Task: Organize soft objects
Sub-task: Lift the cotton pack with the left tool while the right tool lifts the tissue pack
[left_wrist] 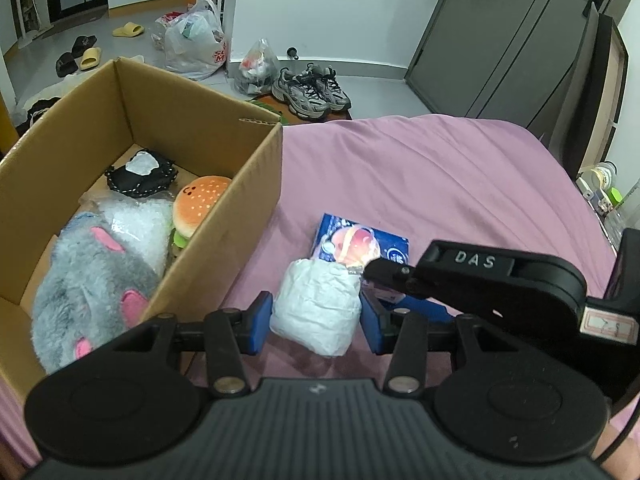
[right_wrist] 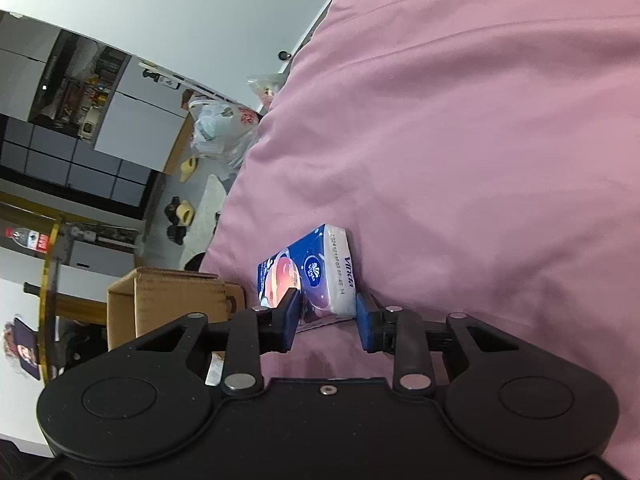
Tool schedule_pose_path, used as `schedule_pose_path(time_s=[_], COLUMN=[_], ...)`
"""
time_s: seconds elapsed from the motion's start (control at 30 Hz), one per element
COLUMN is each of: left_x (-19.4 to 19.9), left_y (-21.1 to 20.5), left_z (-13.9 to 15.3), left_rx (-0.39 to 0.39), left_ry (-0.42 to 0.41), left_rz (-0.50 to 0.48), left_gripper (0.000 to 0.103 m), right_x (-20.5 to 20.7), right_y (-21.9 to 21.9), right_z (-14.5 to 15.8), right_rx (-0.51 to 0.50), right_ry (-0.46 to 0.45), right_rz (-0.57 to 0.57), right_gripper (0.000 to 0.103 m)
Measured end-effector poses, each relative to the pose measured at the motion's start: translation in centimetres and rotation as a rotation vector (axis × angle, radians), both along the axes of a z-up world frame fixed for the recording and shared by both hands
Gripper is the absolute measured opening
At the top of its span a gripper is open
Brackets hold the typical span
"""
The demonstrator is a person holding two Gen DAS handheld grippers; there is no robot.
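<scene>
A white crinkled soft packet lies on the pink bed between the blue pads of my left gripper; the jaws stand around it and seem to touch its sides. A blue tissue pack lies just behind it. My right gripper has its pads on both sides of the tissue pack and grips its near end; it shows from the right in the left wrist view. A cardboard box at the left holds a grey plush, a burger plush, a black pouch and bubble wrap.
The pink bedsheet stretches right and back. Sneakers, plastic bags and slippers lie on the floor beyond the bed. A dark door stands at the back right.
</scene>
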State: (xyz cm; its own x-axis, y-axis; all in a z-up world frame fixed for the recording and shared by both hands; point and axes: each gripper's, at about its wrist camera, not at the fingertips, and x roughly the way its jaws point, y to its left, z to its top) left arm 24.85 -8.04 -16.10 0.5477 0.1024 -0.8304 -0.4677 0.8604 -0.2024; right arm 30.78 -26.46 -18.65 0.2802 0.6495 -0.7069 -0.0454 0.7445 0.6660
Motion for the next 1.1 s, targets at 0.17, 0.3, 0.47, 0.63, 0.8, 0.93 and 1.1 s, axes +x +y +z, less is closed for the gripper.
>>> schedule_pose_path(time_s=[0.17, 0.3, 0.47, 0.63, 0.8, 0.93, 1.1], left_x=[-0.8, -1.7, -2.6, -3.2, -3.1, -2.4, -1.5], left_y=[0.1, 0.0, -0.4, -0.8, -0.6, -0.2, -0.5], left_z=[0.6, 1.0, 1.4, 1.4, 0.9, 0.3, -0.7], left_rx=[-0.001, 0.003, 0.010, 0.009, 0.013, 0.028, 0.030], left_ry=[0.000, -0.008, -0.013, -0.009, 0.000, 0.008, 0.012], left_rz=[-0.009, -0.015, -0.032, -0.050, -0.051, -0.044, -0.062], left_gripper=[0.046, 0.046, 0.046, 0.046, 0.046, 0.046, 0.046], right_x=[-1.5, -2.7, -3.7, -4.5, -4.2, -3.9, -3.5], right_y=[-0.4, -0.8, -1.1, -1.4, -0.8, -0.6, -0.7], right_z=[2.0, 3.3, 4.3, 4.9, 4.3, 4.3, 3.6], right_rx=[-0.046, -0.073, -0.090, -0.154, -0.166, -0.142, -0.125], right_ry=[-0.048, -0.078, -0.098, -0.127, -0.109, -0.107, -0.087], right_rz=[-0.010, -0.021, -0.024, -0.018, 0.000, 0.016, 0.023], right_gripper=[0.025, 0.023, 0.022, 0.023, 0.023, 0.023, 0.022])
